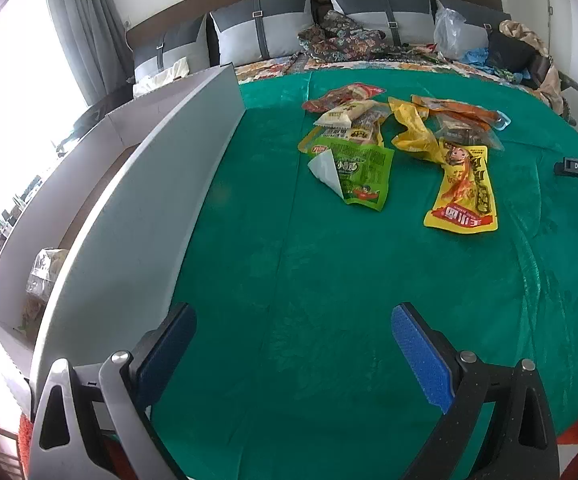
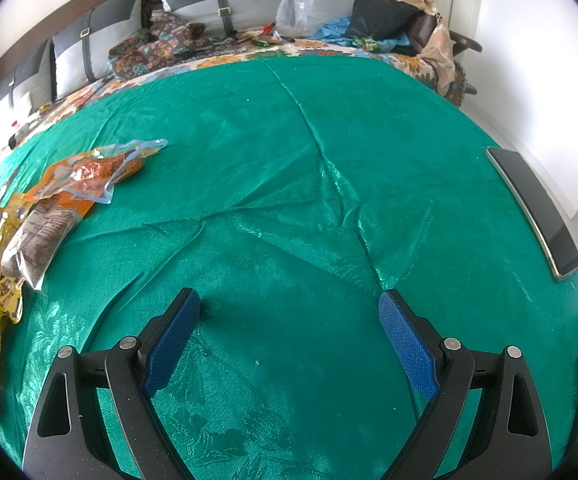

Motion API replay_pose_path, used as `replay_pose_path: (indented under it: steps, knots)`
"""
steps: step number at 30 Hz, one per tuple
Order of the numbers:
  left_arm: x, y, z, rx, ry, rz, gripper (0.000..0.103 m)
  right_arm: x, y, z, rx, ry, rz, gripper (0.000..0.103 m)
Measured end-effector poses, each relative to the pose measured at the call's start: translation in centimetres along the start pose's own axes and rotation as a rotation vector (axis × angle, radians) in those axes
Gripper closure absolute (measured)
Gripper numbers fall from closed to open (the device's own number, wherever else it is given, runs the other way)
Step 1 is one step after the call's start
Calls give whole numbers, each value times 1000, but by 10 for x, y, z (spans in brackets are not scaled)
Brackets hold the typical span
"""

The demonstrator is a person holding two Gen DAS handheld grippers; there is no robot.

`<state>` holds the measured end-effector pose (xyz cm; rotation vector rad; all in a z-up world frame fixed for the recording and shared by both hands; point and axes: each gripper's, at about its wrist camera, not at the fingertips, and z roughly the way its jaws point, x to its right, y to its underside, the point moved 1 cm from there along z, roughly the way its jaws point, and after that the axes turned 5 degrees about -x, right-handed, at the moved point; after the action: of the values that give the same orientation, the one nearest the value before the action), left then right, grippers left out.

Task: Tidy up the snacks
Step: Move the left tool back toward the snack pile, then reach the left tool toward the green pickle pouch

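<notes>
Several snack packets lie in a loose pile on the green cloth (image 1: 289, 280) in the left wrist view: a green packet (image 1: 359, 174) with a folded corner, a long yellow packet (image 1: 463, 194), a crumpled yellow packet (image 1: 411, 128), a white one (image 1: 349, 114) and a red one (image 1: 343, 96). A white open box (image 1: 161, 200) stands at the left with a clear bag (image 1: 43, 276) inside. My left gripper (image 1: 293, 340) is open over bare cloth, well short of the pile. In the right wrist view my right gripper (image 2: 289, 328) is open over bare cloth (image 2: 309, 180); orange and clear packets (image 2: 85, 180) lie at the far left.
Two dark phones (image 2: 537, 208) lie at the cloth's right edge. Grey cushions (image 1: 261, 28), patterned fabric (image 1: 341, 36), a clear plastic bag (image 2: 297, 4) and clothes (image 2: 405, 12) sit at the back. A curtain and a bright window are at the left.
</notes>
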<state>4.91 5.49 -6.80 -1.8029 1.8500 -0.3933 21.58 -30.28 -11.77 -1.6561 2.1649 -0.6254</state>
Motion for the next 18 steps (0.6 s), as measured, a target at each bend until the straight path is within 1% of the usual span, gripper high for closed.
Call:
replay_pose_path:
  steps: [6,12,16,17,18]
  knots:
    - [3,2,9,-28,-4,7,6,0,0,0,0,1,0,10]
    - [2,1,14,-47,16,12,6,0,0,0,1,1,0,10]
    - [-1,-9,25,-82,66,-12,6,0,0,1,1,1,0,10]
    - [-1,-15,30,-92,90,-22,6,0,0,0,1,1,0,10]
    - [-2,-25,37,-113,133,-41,6,0,0,0,1,1,0,10]
